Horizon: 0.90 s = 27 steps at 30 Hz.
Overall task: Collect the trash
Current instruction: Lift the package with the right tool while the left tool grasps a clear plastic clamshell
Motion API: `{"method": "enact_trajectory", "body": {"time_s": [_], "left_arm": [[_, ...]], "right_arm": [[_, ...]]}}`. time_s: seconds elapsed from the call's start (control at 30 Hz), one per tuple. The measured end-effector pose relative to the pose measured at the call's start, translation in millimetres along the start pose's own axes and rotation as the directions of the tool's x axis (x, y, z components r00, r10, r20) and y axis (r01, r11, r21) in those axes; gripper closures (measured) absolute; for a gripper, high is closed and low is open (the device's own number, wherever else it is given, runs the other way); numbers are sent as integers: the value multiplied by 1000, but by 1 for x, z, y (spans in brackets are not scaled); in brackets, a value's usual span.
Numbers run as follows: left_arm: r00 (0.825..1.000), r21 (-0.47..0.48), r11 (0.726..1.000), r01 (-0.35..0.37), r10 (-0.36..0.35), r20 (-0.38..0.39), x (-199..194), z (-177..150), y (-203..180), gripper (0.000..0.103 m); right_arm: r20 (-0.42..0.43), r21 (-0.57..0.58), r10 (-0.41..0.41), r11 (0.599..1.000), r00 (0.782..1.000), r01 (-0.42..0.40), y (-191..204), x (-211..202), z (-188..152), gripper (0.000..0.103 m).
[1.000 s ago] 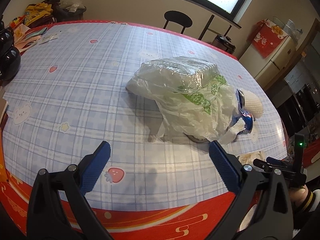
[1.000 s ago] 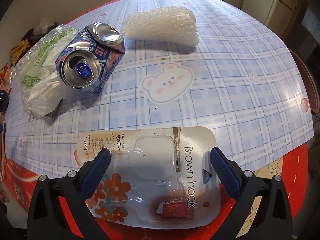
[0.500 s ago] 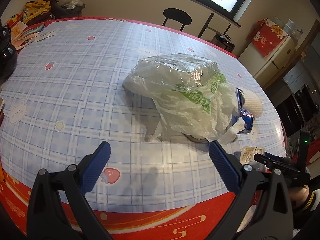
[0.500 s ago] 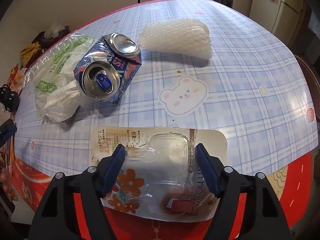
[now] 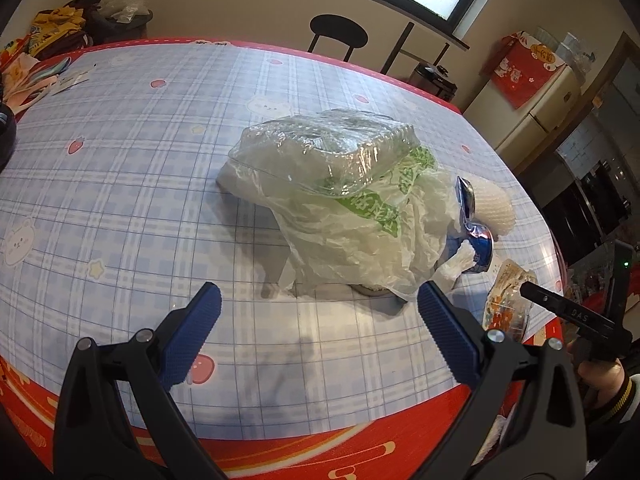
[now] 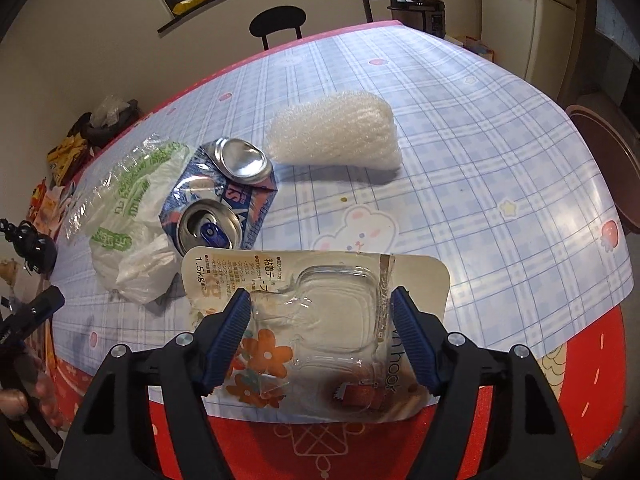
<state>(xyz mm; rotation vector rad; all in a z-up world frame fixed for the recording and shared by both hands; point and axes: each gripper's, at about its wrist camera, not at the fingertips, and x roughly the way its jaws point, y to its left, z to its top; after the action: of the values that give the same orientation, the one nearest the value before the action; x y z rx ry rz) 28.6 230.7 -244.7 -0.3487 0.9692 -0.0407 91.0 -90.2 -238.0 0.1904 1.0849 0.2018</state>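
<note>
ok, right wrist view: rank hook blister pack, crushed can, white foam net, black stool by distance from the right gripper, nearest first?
1. Clear plastic hook blister pack: between the right gripper fingers.
2. Crushed blue aluminium can: ahead, left.
3. White foam net sleeve: ahead, slightly right.
4. Black round stool: beyond the table.

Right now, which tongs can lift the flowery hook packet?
The right tongs: their fingers already squeeze the hook packet on both sides. The left tongs hang open over bare tablecloth, farther away.

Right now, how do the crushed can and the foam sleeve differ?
The crushed can is shiny metal with blue print, flattened and bent, and touches the plastic bag. The foam sleeve is plain white, puffy and unsquashed, lying farther back, clear of the bag. Both rest on the table, ungripped.
</note>
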Motion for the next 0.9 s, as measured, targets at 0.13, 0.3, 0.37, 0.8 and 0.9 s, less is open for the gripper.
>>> {"method": "enact_trajectory", "body": {"time_s": [0.13, 0.3, 0.37, 0.8, 0.9], "left_arm": [[1000, 16, 1000, 27, -27, 9, 2, 7, -6, 6], [999, 36, 999, 12, -13, 36, 5, 23, -9, 6], [999, 48, 999, -6, 3, 48, 7, 34, -7, 6], [983, 390, 902, -184, 173, 64, 29, 68, -40, 6], [967, 545, 800, -251, 235, 101, 42, 68, -57, 6]], "right_arm": [[36, 14, 19, 1000, 999, -19, 4, -15, 2, 32], [53, 14, 25, 1000, 998, -25, 5, -22, 3, 32], [50, 20, 22, 1000, 999, -23, 4, -21, 2, 32], [58, 54, 25, 998, 998, -28, -2, -24, 6, 32], [55, 59, 28, 998, 998, -31, -2, -22, 7, 32]]}}
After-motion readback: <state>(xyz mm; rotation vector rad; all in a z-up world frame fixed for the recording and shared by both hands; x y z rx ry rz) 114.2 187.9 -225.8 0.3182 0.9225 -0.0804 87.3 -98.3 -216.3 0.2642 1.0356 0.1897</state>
